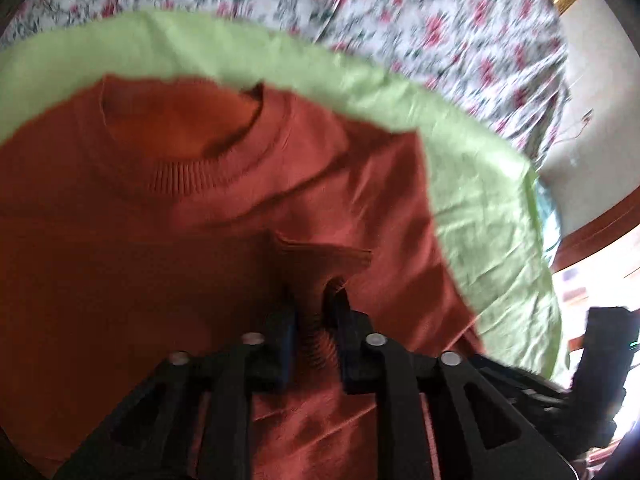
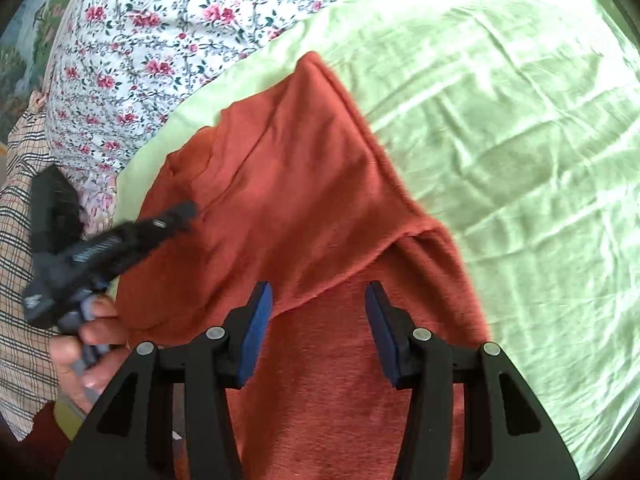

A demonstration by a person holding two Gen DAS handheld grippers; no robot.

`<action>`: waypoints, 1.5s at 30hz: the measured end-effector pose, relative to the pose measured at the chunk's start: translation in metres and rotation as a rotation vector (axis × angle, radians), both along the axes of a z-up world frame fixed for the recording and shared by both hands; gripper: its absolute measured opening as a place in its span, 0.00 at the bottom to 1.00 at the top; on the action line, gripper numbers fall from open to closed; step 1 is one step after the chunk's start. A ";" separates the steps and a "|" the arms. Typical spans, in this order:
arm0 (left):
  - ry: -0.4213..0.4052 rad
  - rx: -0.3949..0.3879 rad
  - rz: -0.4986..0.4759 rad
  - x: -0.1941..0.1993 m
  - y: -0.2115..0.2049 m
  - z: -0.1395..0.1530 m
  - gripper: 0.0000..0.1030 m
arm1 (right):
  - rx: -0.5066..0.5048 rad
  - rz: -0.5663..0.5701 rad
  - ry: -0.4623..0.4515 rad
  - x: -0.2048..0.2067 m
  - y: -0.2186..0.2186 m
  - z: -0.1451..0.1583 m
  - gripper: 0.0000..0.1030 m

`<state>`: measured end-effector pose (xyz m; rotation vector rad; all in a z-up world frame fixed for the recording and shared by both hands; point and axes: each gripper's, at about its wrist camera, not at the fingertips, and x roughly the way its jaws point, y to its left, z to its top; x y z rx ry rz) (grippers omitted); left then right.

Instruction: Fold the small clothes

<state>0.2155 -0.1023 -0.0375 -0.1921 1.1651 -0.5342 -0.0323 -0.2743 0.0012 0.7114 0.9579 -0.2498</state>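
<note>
- Black linkage arms of the left gripper [image 1: 312, 300] are filling the bottom of the left wrist view, with the jaws drawn narrow and pinching a bunched fold of the rust-orange sweater [image 1: 200, 208].
- Motion blur is softening most of that view, so the exact part of the garment being pinched is hard to make out; it is looking like a ribbed cuff or hem.
- At the lower right edge of the same view, a dark shape is sitting cut off and too blurred to identify.
- In the right wrist view, the right gripper [image 2: 319, 320] is hovering over the sweater [image 2: 304, 200] with its blue-padded fingers [image 2: 256, 332] spread wide, gripping nothing.
- The sweater is lying on a light green cloth [image 2: 500, 140] in the frame's centre, ribbed crew neckline toward the top of the left wrist view, one layer folded over diagonally.
- A floral sheet [image 2: 140, 60] is showing in the upper left.
- The person's hand [image 2: 84, 344] is partly showing at the lower left, half hidden behind the gripper's arms.
</note>
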 end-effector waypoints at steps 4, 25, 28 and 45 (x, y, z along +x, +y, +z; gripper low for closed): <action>-0.016 -0.007 0.036 -0.023 0.030 0.007 0.56 | 0.003 0.023 -0.004 0.003 0.004 0.000 0.50; 0.017 0.169 0.553 -0.106 0.277 -0.022 0.61 | -0.060 0.220 0.061 0.121 0.038 -0.040 0.67; 0.017 0.196 0.552 -0.083 0.272 -0.033 0.59 | -0.061 0.270 0.081 0.131 0.051 -0.043 0.15; -0.106 0.380 0.533 -0.074 0.250 -0.015 0.16 | -0.017 0.104 -0.074 0.095 -0.005 0.009 0.10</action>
